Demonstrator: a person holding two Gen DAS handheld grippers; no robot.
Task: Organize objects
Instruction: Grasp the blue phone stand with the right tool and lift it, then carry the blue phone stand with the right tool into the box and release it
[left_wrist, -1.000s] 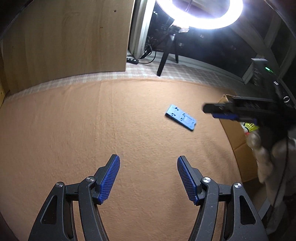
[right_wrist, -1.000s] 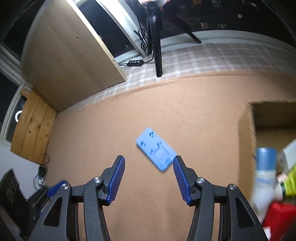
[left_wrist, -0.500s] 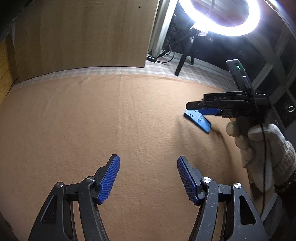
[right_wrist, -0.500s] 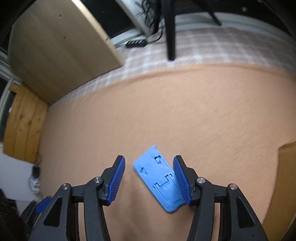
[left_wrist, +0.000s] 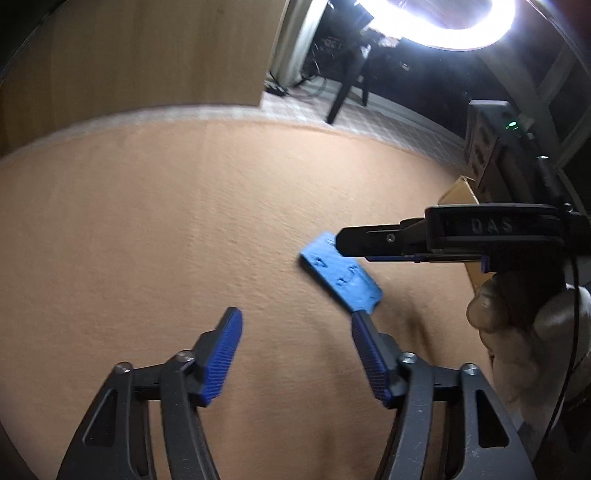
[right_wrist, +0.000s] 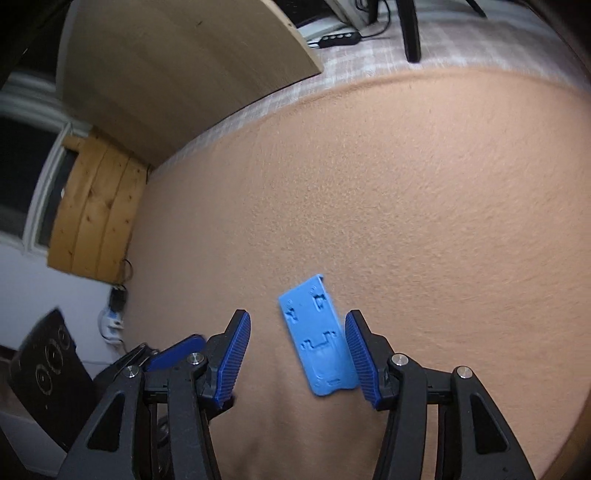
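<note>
Blue plate sitting right in the right gripper's mouth

Right gripper (right_wrist: 297, 354) is closing, pads not yet pressing the flat blue plate (right_wrist: 318, 336) lying between them on the tan bench (right_wrist: 424, 192); left gripper (left_wrist: 295, 354), also closing, is empty just beside it.

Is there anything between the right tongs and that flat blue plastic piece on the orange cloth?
Nothing visible. The blue plastic piece lies flat on the orange cloth, already between the closing fingers of the right tongs, close beside the right-hand finger, with bare cloth on its other side.
</note>
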